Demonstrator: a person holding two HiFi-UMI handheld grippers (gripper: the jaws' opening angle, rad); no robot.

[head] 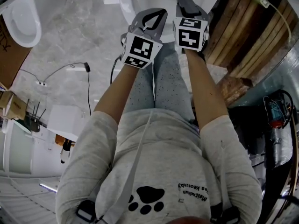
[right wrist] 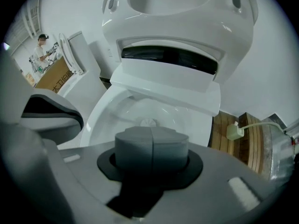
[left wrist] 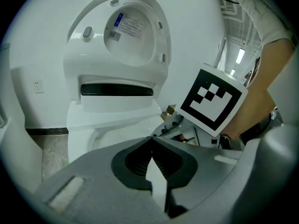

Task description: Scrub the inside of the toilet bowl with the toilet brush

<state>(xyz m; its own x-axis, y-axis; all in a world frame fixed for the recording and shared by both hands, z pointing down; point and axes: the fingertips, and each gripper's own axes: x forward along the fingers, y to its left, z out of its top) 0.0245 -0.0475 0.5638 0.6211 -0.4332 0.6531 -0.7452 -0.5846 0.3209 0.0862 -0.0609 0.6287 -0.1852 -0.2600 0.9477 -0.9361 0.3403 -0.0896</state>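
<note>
A white toilet (left wrist: 117, 92) stands in front of me with its lid (left wrist: 133, 29) raised upright. Its open bowl (right wrist: 140, 111) shows in the right gripper view just beyond the jaws, and its rim (head: 135, 1) sits at the top of the head view. No toilet brush is in any view. My left gripper (head: 156, 17) (left wrist: 151, 141) is shut with nothing held. Close beside it, my right gripper (head: 188, 6) (right wrist: 151, 139) is also shut and empty, pointing at the bowl. The right gripper's marker cube (left wrist: 212, 99) fills the right of the left gripper view.
Wooden planks (head: 243, 31) lie right of the toilet, with a white plug and cable (right wrist: 233, 130) on them. Another white fixture (head: 21, 22) and a cardboard box (head: 9, 55) stand at the left. Cables (head: 70, 69) run over the marble floor. A person (right wrist: 42, 45) stands far off.
</note>
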